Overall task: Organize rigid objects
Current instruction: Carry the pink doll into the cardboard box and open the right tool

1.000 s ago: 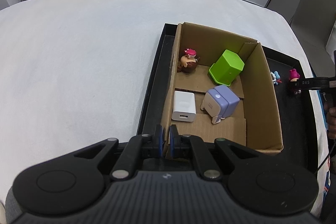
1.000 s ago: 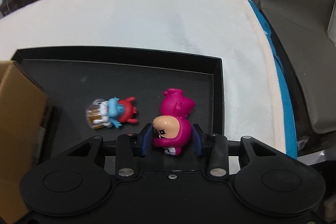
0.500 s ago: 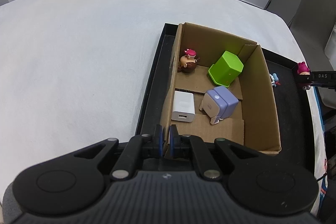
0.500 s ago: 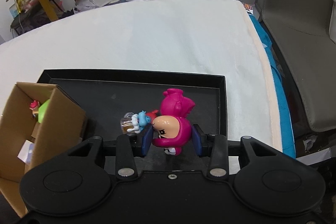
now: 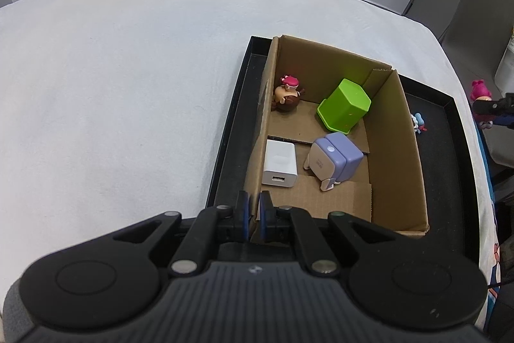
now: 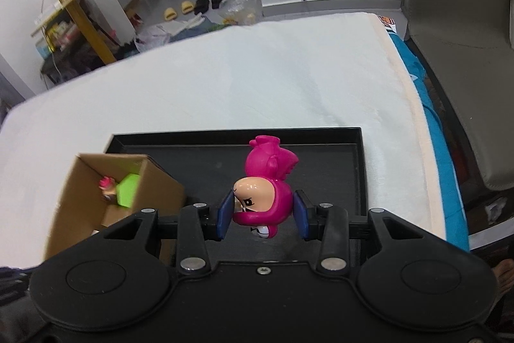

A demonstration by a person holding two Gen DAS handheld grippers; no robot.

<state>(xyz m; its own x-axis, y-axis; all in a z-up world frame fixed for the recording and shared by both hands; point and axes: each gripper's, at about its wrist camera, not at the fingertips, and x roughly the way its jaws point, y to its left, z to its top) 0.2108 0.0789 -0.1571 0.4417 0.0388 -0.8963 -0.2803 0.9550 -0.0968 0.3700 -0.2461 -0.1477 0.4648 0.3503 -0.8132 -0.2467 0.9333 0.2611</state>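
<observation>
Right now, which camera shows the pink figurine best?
The right wrist view: the pink figurine sits close and central, clamped in the right gripper. The left wrist view catches it only small at the right edge.

Purple charger [image 5: 334,161] in the cardboard box [image 5: 398,156]: you see small grey print on its pale face, too small to read.
White charger [image 5: 278,163]: no print you can make out.
Elsewhere: you find no legible text.
</observation>
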